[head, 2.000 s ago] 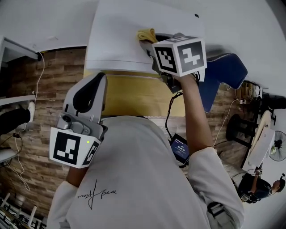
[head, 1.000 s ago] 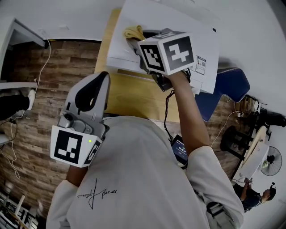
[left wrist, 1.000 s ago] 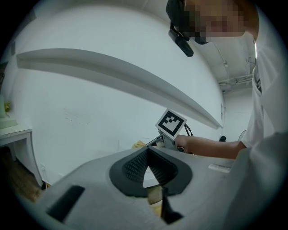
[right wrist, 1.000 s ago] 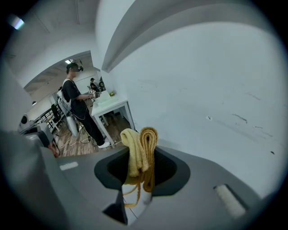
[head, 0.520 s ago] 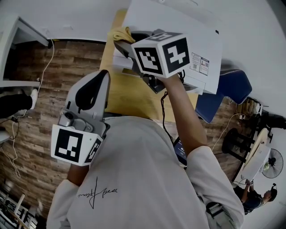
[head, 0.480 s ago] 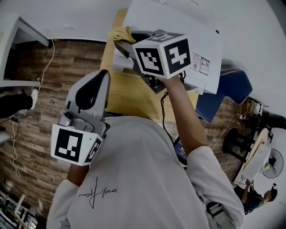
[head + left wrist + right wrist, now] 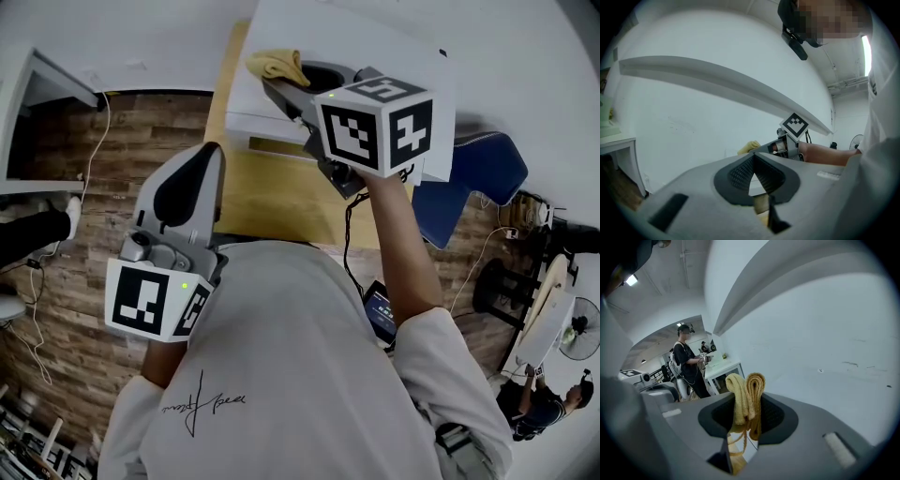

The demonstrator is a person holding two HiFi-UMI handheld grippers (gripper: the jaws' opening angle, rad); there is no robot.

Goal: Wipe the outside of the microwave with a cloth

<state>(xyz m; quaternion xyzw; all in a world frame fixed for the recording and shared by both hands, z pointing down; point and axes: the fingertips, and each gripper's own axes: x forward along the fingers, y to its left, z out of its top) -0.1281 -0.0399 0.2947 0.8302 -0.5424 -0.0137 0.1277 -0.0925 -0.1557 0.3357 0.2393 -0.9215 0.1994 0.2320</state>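
The right gripper (image 7: 289, 86) is clenched on a folded yellow cloth (image 7: 276, 64), which lies against the top of the white microwave (image 7: 375, 42) at 12 o'clock in the head view (its folds bulge up between the jaws). The microwave stands on a wooden surface (image 7: 272, 202). The left gripper (image 7: 204, 159), toward 9 o'clock, has its jaws closed together on nothing.

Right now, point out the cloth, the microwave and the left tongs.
cloth (image 7: 274, 64), head view, bunched yellow fold.
microwave (image 7: 251, 103), head view, bare white top.
left tongs (image 7: 753, 158), left gripper view, meeting tips.
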